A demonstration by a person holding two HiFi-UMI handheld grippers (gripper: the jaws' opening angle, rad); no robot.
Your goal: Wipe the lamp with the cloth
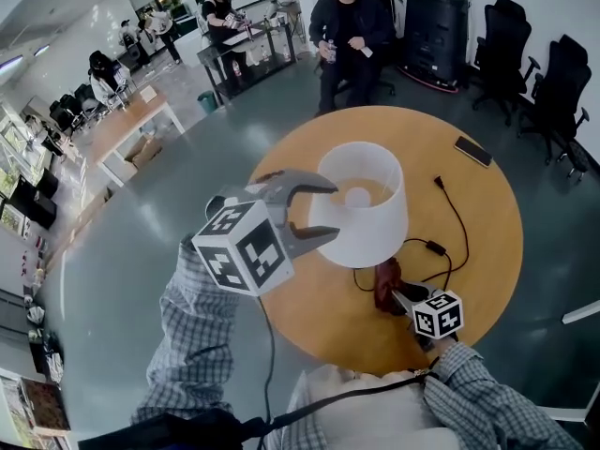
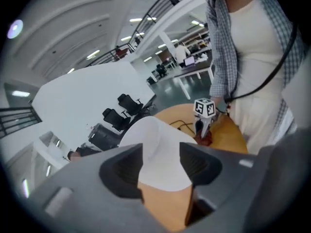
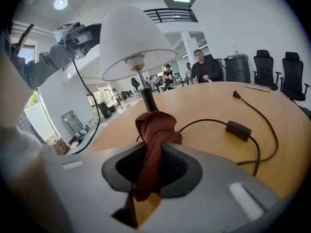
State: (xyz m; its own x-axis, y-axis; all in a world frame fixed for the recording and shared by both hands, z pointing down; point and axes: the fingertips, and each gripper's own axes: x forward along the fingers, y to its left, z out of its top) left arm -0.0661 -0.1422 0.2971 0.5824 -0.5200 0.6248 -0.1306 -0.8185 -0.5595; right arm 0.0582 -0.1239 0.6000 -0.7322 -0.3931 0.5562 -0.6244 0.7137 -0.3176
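A lamp with a white shade (image 1: pixel 361 204) stands on the round wooden table (image 1: pixel 487 214). My left gripper (image 1: pixel 333 210) hangs raised at the shade's left side. It is open, its jaws stand wide apart and nothing is pinched between them. In the left gripper view the shade (image 2: pixel 155 149) shows just beyond the left gripper (image 2: pixel 161 161). My right gripper (image 3: pixel 154 166) sits low by the lamp's dark stem (image 3: pixel 146 98), shut on a bunched rust-red cloth (image 3: pixel 154 130). That cloth (image 1: pixel 384 284) rests close to the lamp's foot.
A black cable with an inline switch (image 3: pixel 238 128) snakes over the table on the right, ending in a plug (image 1: pixel 438 182). A phone (image 1: pixel 472 151) lies near the far right edge. A seated person (image 1: pixel 347 36) and black office chairs (image 1: pixel 553 92) are beyond the table.
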